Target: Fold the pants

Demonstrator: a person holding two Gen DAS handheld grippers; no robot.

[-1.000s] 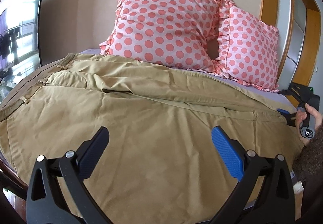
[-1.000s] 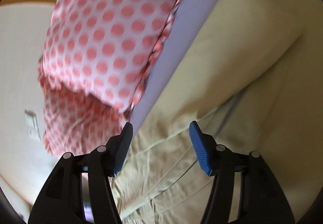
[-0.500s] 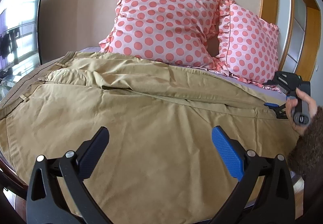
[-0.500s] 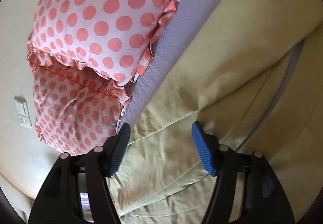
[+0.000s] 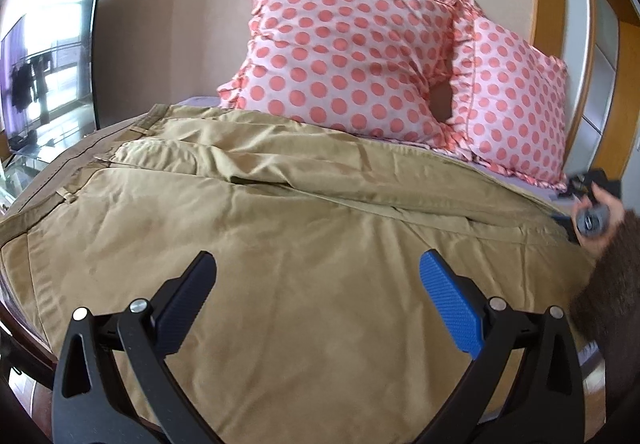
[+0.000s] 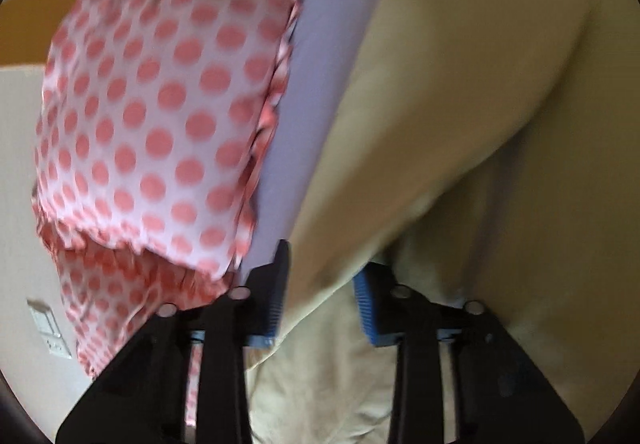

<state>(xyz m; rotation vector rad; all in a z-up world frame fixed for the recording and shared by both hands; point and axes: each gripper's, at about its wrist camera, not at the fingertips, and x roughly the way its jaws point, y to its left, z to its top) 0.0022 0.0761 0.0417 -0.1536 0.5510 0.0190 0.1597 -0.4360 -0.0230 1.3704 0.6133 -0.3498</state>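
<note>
Khaki cotton pants (image 5: 280, 244) are spread flat across the bed, below 2 pink polka-dot pillows (image 5: 344, 55). Right gripper (image 6: 320, 308) is clamped on a leg edge, presumably for lifting into a fold. Left gripper (image 5: 316, 300) is held open above the fabric, unengaged.

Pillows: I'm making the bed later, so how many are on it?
2. The big pillow leans on the wall behind the pants; the small pillow sits right of it, overlapped. Others may be hidden.

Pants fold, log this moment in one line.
left tool open above pants | right tool shut on pants edge | pillows behind
</note>
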